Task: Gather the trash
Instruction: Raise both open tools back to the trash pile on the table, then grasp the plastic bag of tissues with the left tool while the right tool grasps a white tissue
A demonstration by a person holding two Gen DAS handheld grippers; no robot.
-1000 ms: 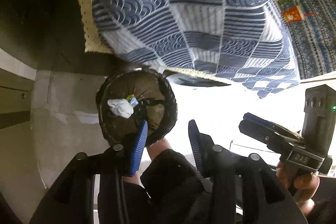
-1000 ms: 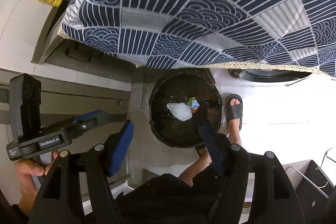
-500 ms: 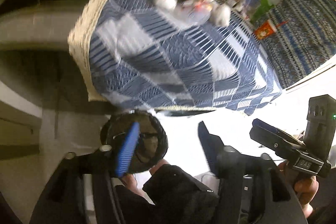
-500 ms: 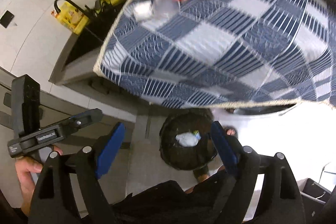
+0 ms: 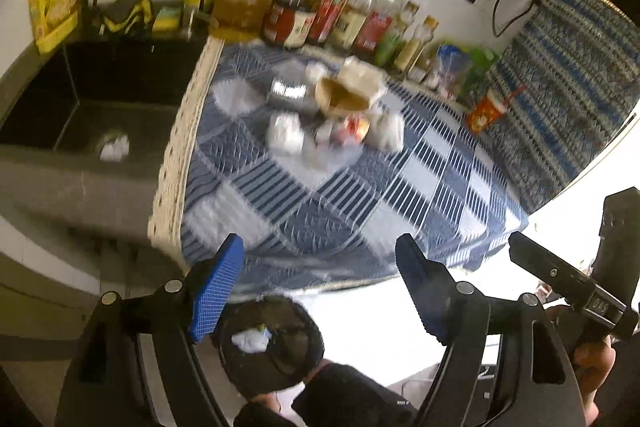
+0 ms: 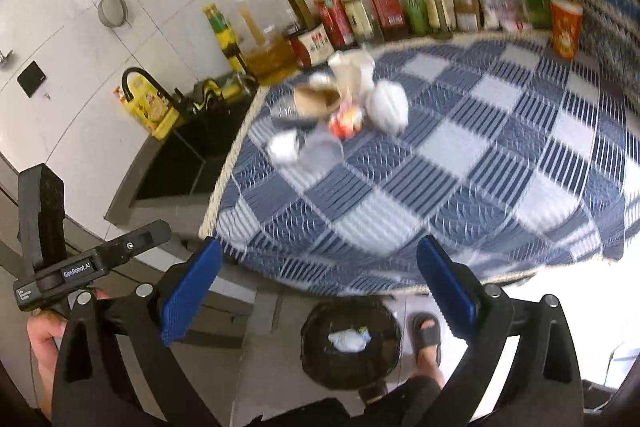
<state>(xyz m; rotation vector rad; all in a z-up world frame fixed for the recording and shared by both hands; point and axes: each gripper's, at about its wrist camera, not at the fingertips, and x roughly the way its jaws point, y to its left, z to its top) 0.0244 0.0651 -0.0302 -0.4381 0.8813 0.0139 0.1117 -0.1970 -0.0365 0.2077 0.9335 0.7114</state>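
left gripper [image 5: 316,287] and right gripper [image 6: 316,281]: both empty, jaws opening wide, raised from over the bin [image 6: 351,341] to counter height since a second ago. white wad [image 6: 347,340] in bin. remaining trash pile [image 6: 340,115] on checked cloth [image 6: 460,163], well apart; next pick pending.

— What covers the desk [image 6: 460,147]?
— A blue-and-white checked cloth [image 6: 500,195]; a heap of crumpled trash [image 6: 344,107] lies near its far left corner.
— And the floor [image 6: 272,347]?
— A dark bin [image 6: 352,343] stands there, white paper wad [image 6: 346,341] inside.
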